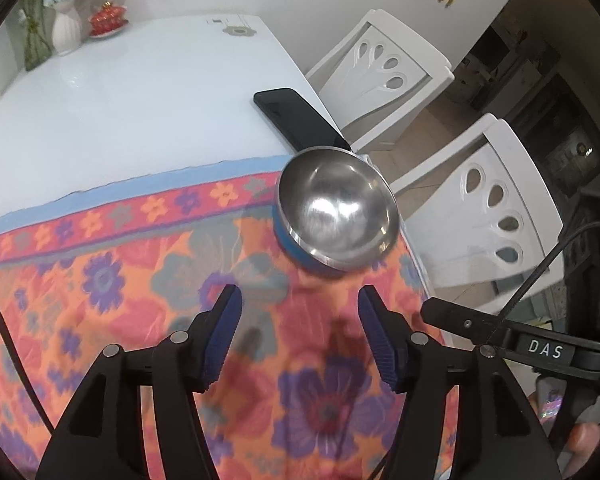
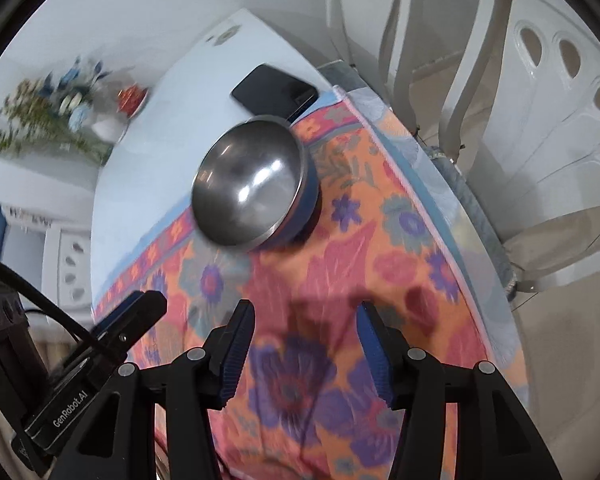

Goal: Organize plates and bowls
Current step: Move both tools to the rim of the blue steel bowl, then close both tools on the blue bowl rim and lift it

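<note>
The left gripper [image 1: 300, 300] hangs over the flowered cloth [image 1: 140, 300] with its blue-padded fingers [image 1: 224, 332] spread apart and nothing between them. The right gripper [image 2: 306, 316] is likewise spread wide and empty above the same cloth [image 2: 380, 260]. Each tool shows at the edge of the other's view: the right one low on the right side of the left wrist view, the left one low on the left side of the right wrist view, so the two sit side by side.

Ahead of both sets of fingers stands the bowl [image 1: 336, 212], steel inside and blue outside, upright on the cloth near the cloth's far edge and close to the table's right side. In the right wrist view the bowl [image 2: 252, 184] lies ahead and a little left of the fingers, with bare cloth between.

Just behind the bowl a black phone [image 1: 296, 118] lies flat on the white table [image 1: 120, 112], its near end hidden by the bowl's rim. It shows in the right wrist view too [image 2: 274, 90].

Two white chairs [image 1: 480, 208] stand just beside the table's right edge. At the far left corner are a white vase [image 1: 66, 30] of flowers and a red lidded dish [image 1: 108, 20].
</note>
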